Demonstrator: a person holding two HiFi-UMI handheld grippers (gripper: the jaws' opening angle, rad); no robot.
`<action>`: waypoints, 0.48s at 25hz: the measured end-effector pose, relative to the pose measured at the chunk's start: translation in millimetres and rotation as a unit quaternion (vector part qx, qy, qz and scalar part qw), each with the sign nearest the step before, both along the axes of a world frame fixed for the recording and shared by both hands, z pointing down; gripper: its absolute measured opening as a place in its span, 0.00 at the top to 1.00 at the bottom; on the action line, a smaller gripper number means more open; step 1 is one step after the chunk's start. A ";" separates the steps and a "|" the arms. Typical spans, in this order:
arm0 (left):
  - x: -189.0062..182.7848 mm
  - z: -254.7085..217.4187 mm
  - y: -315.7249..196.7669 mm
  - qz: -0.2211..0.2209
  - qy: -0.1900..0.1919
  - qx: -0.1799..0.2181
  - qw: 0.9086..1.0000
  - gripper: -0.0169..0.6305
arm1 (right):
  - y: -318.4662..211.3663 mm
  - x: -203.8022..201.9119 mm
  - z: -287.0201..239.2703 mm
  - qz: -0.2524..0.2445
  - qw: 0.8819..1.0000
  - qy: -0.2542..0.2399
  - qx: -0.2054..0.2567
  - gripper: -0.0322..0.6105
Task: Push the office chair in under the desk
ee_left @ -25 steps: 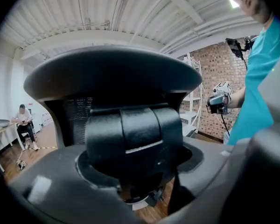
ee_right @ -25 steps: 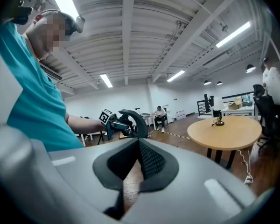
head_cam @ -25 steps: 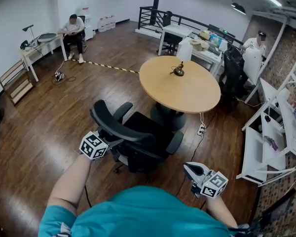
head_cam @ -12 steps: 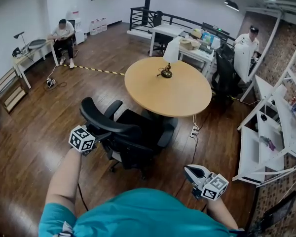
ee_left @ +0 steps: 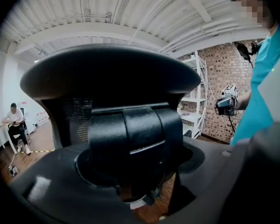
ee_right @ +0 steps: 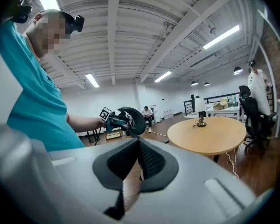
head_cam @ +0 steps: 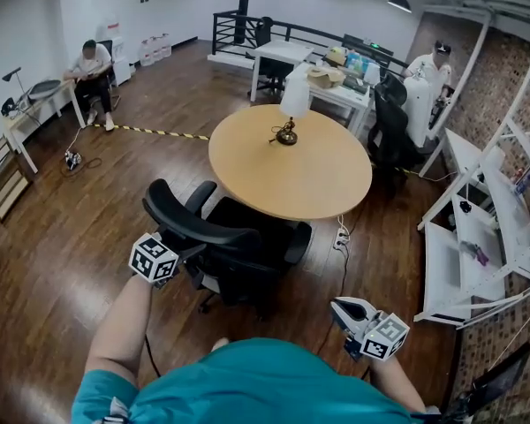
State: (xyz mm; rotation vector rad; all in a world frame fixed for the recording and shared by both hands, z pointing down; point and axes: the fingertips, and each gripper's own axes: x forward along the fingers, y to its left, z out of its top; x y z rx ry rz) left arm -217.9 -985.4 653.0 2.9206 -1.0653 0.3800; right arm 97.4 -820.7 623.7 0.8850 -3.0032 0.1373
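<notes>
A black office chair (head_cam: 247, 254) stands at the near edge of a round wooden desk (head_cam: 291, 162), its seat toward the desk's base. My left gripper (head_cam: 181, 250) is at the top of the chair's back, shut on the black headrest support (ee_left: 130, 134); the headrest (ee_left: 107, 73) fills the left gripper view. In the right gripper view the left gripper (ee_right: 113, 121) shows against the headrest (ee_right: 133, 120), with the desk (ee_right: 210, 134) beyond. My right gripper (head_cam: 340, 306) hangs low at my right side, shut and holding nothing, well away from the chair.
A small lamp (head_cam: 291, 104) stands on the desk. A power strip with cable (head_cam: 338, 237) lies on the floor by the desk's base. White shelving (head_cam: 477, 263) lines the right side. Another black chair (head_cam: 389, 131) and people at desks are farther back.
The chair has rolled toward the round desk with my left gripper on its back. My right gripper has kept its spot beside my body.
</notes>
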 end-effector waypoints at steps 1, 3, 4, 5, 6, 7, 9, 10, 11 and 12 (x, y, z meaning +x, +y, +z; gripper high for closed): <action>-3.7 1.6 -4.6 0.003 0.001 0.001 1.000 0.47 | -6.3 -9.7 -0.4 0.003 1.000 0.002 0.001 0.95; -12.4 4.0 -17.1 0.009 0.002 0.002 1.000 0.47 | -22.7 -29.6 0.1 0.010 1.000 0.009 0.002 0.95; -15.8 4.9 -24.9 0.012 0.003 0.002 1.000 0.47 | -32.5 -38.2 0.6 0.014 1.000 0.012 0.002 0.95; -18.0 5.6 -32.6 0.015 0.003 0.002 1.000 0.47 | -41.7 -45.8 0.3 0.017 1.000 0.013 0.002 0.95; -19.2 6.1 -39.4 0.017 0.002 0.001 1.000 0.47 | -49.4 -52.5 -0.9 0.020 1.000 0.014 0.002 0.95; -19.8 6.2 -45.0 0.019 0.001 0.000 1.000 0.47 | -55.5 -58.3 -2.6 0.022 1.000 0.015 0.003 0.95; -20.0 6.3 -54.0 0.023 0.001 -0.001 1.000 0.47 | -65.2 -66.9 -4.2 0.027 0.999 0.016 0.005 0.95; -19.9 6.7 -57.6 0.026 0.001 -0.003 1.000 0.47 | -69.7 -69.6 -3.5 0.030 0.999 0.017 0.006 0.95; -19.8 7.6 -60.7 0.030 0.001 -0.004 1.000 0.47 | -74.5 -71.6 -1.9 0.034 0.999 0.016 0.005 0.95; -20.1 8.8 -63.3 0.036 0.002 -0.006 0.999 0.46 | -79.4 -73.2 -0.2 0.038 0.999 0.016 0.005 0.95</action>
